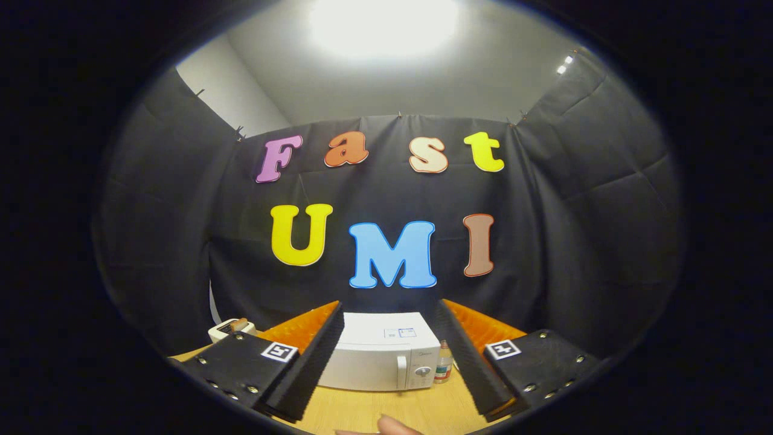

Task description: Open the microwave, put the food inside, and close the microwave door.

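1. We see the tool at the bottom centre of the frame, its two fingers spread wide apart and holding nothing.
2. Each finger slopes inward toward the far end, and each carries a small square black-and-white marker on its flat outer plate.
3. Between the fingers and beyond their tips sits the microwave, a white box on the surface, well apart from the tool.
4. Its door is shut, flush with the front. A control panel with a round knob sits at the right end of the front.
5. A small label lies on the microwave's top; we cannot make out its detail.
6. Just right of the microwave, beside the right finger, stands a small bottle with a pale cap.
7. Lower left of the frame, behind the left finger's plate, we see a white toaster with something brown poking from its slot; we cannot tell what it is.
8. At the very bottom edge, ahead of the gap between the fingers, a fingertip of a person pokes in over the surface.
9. The surface is pale wood.
10. Black cloth hangs behind and to both sides as the booth's wall, and above it, at the top centre, a bright ceiling light glares.
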`<state>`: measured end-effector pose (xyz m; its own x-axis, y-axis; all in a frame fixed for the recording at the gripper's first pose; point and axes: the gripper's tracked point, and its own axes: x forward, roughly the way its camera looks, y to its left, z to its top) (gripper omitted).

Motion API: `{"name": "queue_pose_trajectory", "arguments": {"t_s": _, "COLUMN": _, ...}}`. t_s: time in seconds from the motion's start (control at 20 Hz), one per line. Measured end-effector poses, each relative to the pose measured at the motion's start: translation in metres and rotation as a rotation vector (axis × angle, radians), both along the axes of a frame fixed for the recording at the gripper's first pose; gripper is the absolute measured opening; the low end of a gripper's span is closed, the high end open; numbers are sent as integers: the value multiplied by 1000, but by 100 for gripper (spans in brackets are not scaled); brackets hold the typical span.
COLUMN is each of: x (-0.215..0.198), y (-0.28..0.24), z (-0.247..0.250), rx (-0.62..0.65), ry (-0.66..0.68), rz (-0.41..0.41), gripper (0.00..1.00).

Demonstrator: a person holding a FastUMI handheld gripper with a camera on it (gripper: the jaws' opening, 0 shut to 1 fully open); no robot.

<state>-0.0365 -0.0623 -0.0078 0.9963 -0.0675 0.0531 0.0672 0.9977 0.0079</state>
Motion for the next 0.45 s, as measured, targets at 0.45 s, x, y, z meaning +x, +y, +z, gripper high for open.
{"name": "queue_pose_trajectory", "arguments": {"t_s": 0.45, "x": -7, "y": 15, "z": 1, "rx": -70, "ry": -61, "rz": 23, "gripper": 99}}
